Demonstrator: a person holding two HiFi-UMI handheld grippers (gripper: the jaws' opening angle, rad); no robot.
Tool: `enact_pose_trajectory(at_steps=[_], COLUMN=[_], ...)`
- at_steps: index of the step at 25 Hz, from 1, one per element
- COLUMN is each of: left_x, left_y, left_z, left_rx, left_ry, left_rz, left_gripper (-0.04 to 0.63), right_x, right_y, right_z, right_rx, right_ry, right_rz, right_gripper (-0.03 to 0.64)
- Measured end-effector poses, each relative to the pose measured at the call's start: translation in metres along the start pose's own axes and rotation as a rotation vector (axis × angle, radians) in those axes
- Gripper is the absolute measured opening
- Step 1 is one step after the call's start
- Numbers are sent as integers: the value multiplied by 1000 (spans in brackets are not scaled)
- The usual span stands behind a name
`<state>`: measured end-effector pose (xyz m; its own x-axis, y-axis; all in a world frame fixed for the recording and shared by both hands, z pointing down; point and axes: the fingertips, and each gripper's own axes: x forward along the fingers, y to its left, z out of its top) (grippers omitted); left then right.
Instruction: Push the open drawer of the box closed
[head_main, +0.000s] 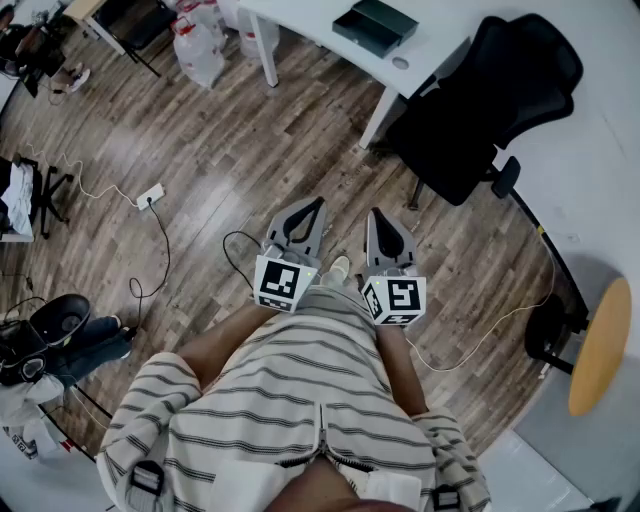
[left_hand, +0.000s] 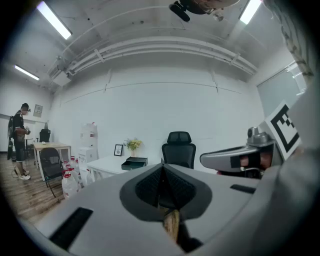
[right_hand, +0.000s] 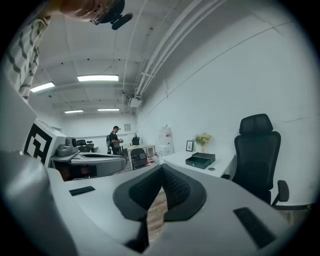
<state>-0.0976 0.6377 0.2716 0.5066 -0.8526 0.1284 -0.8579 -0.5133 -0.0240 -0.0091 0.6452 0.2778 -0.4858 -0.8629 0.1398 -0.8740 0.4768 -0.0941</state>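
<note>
We hold the left tool (head_main: 318, 203) and right tool (head_main: 374, 214), both closed and empty, side by side, well apart from the box (head_main: 375, 25) on the table (head_main: 440, 45).

Floor (head_main: 230, 150) glossy wood planks; desk (head_main: 420, 40) smooth matt white.

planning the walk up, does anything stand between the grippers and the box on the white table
Nothing visible blocks it. Bare wooden floor lies between the left gripper and right gripper, jaws shut and empty, and the white table carrying the box. The black chair stands to the right of that line, beside the table.
</note>
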Motion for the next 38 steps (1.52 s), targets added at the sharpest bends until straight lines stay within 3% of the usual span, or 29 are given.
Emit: enact_pose_trajectory(at_steps=[14, 24, 30, 38], left_x=[13, 50, 72, 103], left_y=[10, 2, -12, 7], left_z=[-4, -6, -10, -18], left_rx=[-15, -23, -44, -36], left_ry=[10, -4, 40, 36], left_rz=[31, 65, 50, 64], left_gripper=[-9, -9, -3, -3], right_x=[19, 36, 47, 83], right_y=[1, -44, -68, -84], right_z=[7, 11, 7, -1], right_rx=[-22, 17, 45, 45], right_ry=[-23, -44, -25, 7], right_rz=[70, 102, 128, 146], right_gripper=[-5, -5, -3, -2])
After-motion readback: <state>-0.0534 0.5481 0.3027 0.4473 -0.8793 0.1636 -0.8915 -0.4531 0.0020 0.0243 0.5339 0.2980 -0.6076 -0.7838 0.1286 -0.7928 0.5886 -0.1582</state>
